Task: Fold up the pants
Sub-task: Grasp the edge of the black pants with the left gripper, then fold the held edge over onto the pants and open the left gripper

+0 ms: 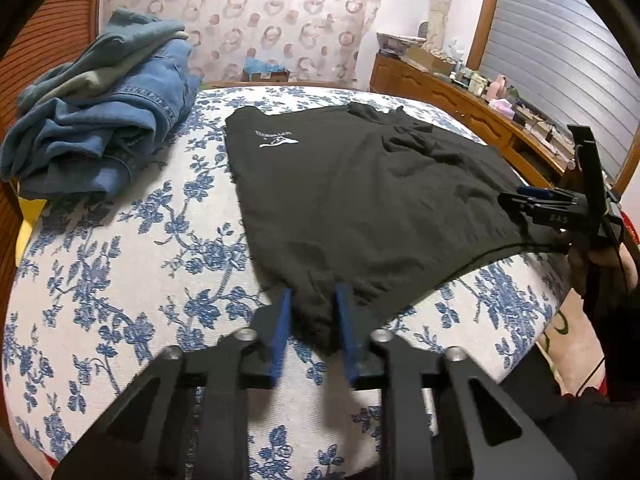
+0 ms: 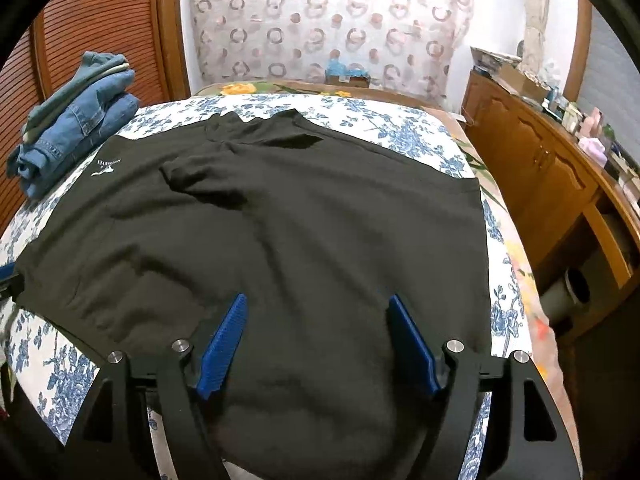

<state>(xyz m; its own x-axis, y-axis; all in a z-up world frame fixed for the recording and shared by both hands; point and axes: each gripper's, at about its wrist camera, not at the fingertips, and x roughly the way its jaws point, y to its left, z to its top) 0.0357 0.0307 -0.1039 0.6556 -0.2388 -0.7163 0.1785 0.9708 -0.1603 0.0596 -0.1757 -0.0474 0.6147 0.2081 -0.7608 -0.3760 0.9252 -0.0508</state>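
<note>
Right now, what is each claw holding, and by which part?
Left claw pinches the black pants at their near corner; right claw is open over them, holding nothing.

Left hand-held gripper [image 1: 311,300] pinched — right hand-held gripper [image 2: 318,306] wide.

Black pants [image 1: 360,196] spread flat on floral bedspread [image 1: 120,280], white logo [image 1: 276,139] near far left corner. Left gripper [image 1: 311,312] pinching near corner of pants between blue pads [image 1: 282,320]. Right gripper [image 1: 532,206] at right edge of pants, state unclear. Jeans [image 1: 108,128] piled far left.
</note>
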